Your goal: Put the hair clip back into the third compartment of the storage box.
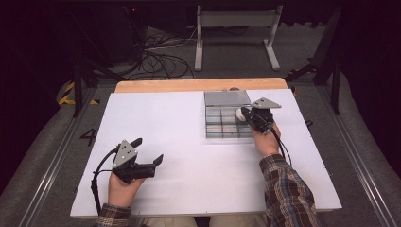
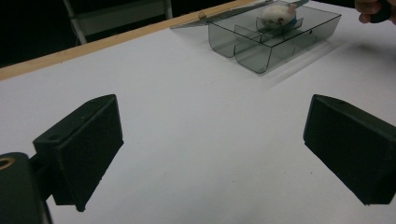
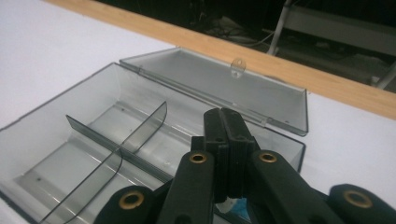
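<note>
The right gripper [image 1: 249, 116] is over the clear smoke-grey compartment box [image 1: 215, 127] at the far right of the white table [image 1: 179, 142], reaching in from the near side with the person's right hand [image 1: 266, 141] behind it. In the right gripper view its two black jaws stand pressed flat together, no gap between the pads at their tips, pointing down into the back right compartment close to the hinged lid [image 3: 224, 88], which lies folded open toward the wooden table edge [image 3: 327, 79]. Just below the jaws, at the bottom of that view, a sliver of something white and light blue peeks out — whether the pads pinch it or merely rest against it cannot be told from there. In the left gripper view the same small white fluffy object [image 2: 276, 14] with a blue part sits in the far compartment of the box, level with the dividers, with the fingertips of the right hand at the picture's edge beside it. The left gripper [image 1: 150, 152] is well apart from the box, near the left front of the table, held in the left hand [image 1: 122, 187]; its jaws stand wide open, with bare tabletop between the pads — they hold and touch nothing.
</note>
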Demonstrator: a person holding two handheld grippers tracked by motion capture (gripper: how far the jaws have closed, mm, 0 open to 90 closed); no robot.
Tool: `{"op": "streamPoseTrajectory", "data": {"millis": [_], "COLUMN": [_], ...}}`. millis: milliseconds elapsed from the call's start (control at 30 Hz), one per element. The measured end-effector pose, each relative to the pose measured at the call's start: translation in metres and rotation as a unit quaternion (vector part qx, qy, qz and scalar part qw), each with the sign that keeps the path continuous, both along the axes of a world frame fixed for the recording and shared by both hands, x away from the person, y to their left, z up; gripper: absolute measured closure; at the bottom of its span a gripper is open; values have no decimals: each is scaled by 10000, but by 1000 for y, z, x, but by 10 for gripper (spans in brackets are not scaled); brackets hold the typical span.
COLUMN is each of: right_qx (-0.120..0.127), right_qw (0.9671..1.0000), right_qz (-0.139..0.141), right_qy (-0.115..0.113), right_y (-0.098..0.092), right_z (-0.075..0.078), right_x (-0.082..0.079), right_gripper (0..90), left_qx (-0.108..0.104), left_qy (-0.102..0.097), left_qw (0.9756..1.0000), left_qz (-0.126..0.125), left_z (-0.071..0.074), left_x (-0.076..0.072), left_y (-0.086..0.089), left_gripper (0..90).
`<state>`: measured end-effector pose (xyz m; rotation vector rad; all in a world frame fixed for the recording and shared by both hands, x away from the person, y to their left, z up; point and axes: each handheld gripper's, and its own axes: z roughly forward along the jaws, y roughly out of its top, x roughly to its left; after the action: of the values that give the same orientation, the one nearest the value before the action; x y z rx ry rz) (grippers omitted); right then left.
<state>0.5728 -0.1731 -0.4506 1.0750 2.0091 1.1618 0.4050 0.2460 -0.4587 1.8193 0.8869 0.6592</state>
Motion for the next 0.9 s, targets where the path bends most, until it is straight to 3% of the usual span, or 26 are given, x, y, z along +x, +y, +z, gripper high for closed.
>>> {"op": "streamPoseTrajectory", "data": {"millis": [167,500,700,900], "right_qx": [-442,-727,-807,-675], "right_qw": [9988,9969,9960,9966], "right_qz": [-16,-9,4,62], "right_qy": [223,305,380,463], "right_y": [9,11,12,13], "right_z": [-9,-14,-16,-17], "right_x": [7,11,13,13], "right_gripper": [900,900,900,900], "left_qx": [1,6,-1,-29], "left_qy": [-11,-15,-1,-10], "left_qw": [10000,10000,10000,10000], "left_qz": [10,9,0,12], "left_z": [0,0,0,0], "left_x": [0,0,0,0], "left_y": [0,1,0,1], "left_gripper": [54,54,54,54]}}
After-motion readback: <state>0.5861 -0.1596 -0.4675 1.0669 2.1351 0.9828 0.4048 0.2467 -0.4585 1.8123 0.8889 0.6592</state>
